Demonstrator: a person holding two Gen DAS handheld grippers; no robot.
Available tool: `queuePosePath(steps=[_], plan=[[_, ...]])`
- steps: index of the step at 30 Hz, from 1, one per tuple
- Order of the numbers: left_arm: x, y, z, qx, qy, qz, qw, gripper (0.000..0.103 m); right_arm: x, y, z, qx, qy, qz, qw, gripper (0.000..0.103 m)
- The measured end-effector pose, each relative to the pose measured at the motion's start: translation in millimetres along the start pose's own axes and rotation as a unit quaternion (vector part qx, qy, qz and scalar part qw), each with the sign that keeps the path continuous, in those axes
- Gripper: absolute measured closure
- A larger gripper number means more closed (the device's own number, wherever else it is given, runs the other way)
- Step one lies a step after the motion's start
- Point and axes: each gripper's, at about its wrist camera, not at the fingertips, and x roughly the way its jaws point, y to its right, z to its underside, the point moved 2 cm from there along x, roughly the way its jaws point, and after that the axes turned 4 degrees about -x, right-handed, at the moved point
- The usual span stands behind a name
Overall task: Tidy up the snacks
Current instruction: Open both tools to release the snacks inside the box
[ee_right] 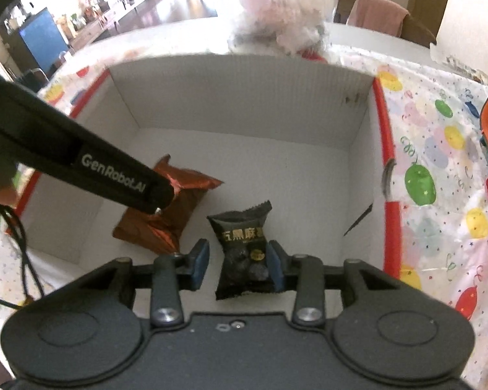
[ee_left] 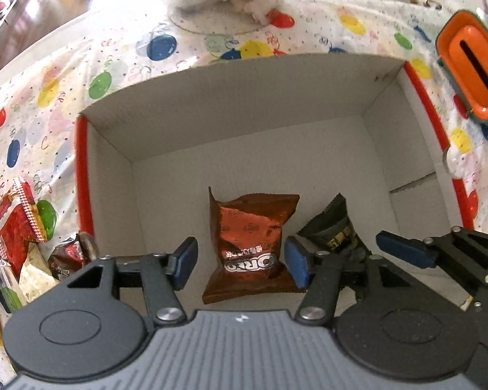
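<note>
Already two packets lay in the box (ee_left: 387, 136), the Oreo packet (ee_left: 249, 243) between the left gripper (ee_left: 240, 261)'s parted jaws, the black packet (ee_right: 244, 253) between the right gripper (ee_right: 239, 265)'s narrowly parted jaws, while more snacks (ee_left: 14, 227) waited on the desk (ee_left: 120, 48) left of the left jaws.

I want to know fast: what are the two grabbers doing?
Left gripper: open, Oreo packet between its fingers.
Right gripper: open around black snack packet.
</note>
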Motion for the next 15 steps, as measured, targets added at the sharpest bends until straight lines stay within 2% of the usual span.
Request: queuePosePath(steps=[10, 15], plan=[[-46, -10, 15, -0.012, 0.07, 0.024, 0.9972, 0.045, -39, -1, 0, 0.001, 0.046, -0.019, 0.999, 0.058], [-70, -15, 28, -0.017, 0.105, 0.028, 0.9939, 0.041, -52, -6, -3, 0.005, 0.066, -0.023, 0.998, 0.051]])
